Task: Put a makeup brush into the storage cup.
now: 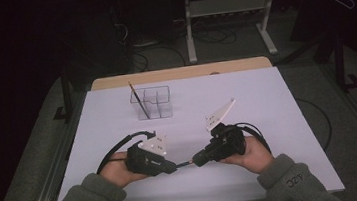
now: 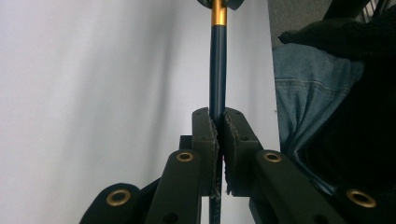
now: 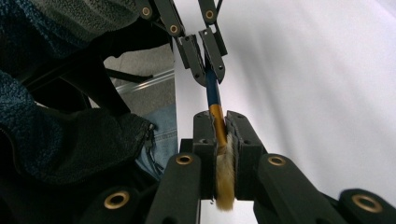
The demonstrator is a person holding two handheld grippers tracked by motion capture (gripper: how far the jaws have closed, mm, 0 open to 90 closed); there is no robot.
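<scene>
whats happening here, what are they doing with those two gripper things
A person at a white table holds one brush between two handheld grippers. The left gripper is shut on its dark blue handle. The right gripper is shut on the other end, at the gold ferrule and pale bristles. The brush spans the gap between them, low over the table near the person. Farther back stands a clear divided organizer with another thin brush leaning in it.
</scene>
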